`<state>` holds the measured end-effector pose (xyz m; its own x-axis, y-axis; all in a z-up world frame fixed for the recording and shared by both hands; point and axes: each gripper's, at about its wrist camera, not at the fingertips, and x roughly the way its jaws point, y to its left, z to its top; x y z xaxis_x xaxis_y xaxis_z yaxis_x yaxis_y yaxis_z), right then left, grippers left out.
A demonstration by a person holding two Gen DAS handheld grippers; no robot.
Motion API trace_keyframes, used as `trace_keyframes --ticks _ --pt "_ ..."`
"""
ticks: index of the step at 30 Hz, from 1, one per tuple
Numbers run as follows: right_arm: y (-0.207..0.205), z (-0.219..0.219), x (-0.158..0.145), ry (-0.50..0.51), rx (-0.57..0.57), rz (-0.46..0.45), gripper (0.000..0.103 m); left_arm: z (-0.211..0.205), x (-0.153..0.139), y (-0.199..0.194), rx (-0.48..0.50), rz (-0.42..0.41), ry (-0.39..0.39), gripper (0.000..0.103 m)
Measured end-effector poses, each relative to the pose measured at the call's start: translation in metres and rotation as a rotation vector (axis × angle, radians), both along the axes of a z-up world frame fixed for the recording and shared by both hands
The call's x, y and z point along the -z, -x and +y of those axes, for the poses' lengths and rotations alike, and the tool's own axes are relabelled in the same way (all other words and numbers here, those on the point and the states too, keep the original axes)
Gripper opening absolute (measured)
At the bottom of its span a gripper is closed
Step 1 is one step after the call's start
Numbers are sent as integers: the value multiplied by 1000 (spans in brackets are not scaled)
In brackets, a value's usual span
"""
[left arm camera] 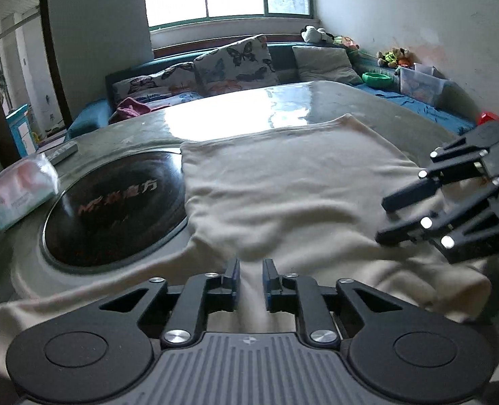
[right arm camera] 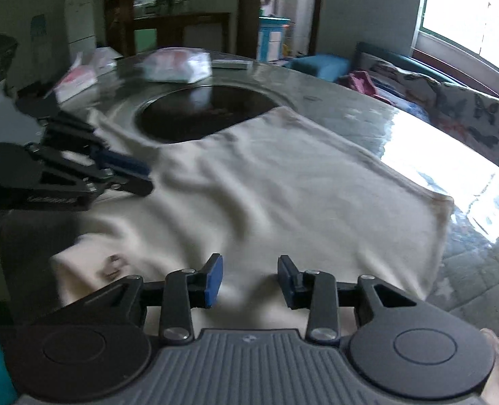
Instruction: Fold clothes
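Observation:
A cream garment (left arm camera: pixel 283 189) lies spread on the table, one corner over the dark round inset (left arm camera: pixel 114 209); it also shows in the right wrist view (right arm camera: pixel 283 195). My left gripper (left arm camera: pixel 251 283) sits at the garment's near edge, jaws nearly closed with a ridge of cloth between the blue pads; it shows at the left of the right wrist view (right arm camera: pixel 138 175). My right gripper (right arm camera: pixel 249 280) is open over the near edge of the cloth, nothing between the pads. It shows at the right of the left wrist view (left arm camera: pixel 387 219), just above the fabric.
A plastic-wrapped packet (left arm camera: pixel 20 185) and a remote (left arm camera: pixel 63 152) lie on the table's left side. More packets (right arm camera: pixel 178 64) sit at the far edge in the right wrist view. A sofa with butterfly cushions (left arm camera: pixel 236 60) stands behind the table.

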<state>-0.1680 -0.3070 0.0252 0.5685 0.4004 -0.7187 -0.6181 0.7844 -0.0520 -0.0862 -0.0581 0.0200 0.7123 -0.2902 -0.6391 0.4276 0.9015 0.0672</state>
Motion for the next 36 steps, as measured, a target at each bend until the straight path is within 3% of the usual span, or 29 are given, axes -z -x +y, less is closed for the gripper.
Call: trace_keyframes --ticks 7,13,17,21,25,30,32,33,36 --pt "32 9 -6 25 -87 -16 40 47 -9 11 -194 -14 50 31" --pt "33 17 -14 -4 -93 -54 40 108 -14 4 -515 -18 53 42" --pt "30 28 -11 -39 -131 -21 40 143 -8 -2 -688 14 55 47" --pt "40 42 -6 -6 -224 -3 40 163 -3 -6 -753 34 78 51" --pt "41 40 -11 -24 -219 -14 40 171 3 -10 -768 47 88 51" --pt "37 40 -13 -36 -210 -7 40 170 6 -12 -763 32 94 43" --pt "38 41 -10 -30 -218 -1 40 170 6 -12 -742 22 103 20" --pt "37 41 -9 -29 -218 4 40 170 6 -13 -734 17 108 13" --pt "37 41 -6 -27 -213 14 40 169 2 -15 -721 -6 108 9"
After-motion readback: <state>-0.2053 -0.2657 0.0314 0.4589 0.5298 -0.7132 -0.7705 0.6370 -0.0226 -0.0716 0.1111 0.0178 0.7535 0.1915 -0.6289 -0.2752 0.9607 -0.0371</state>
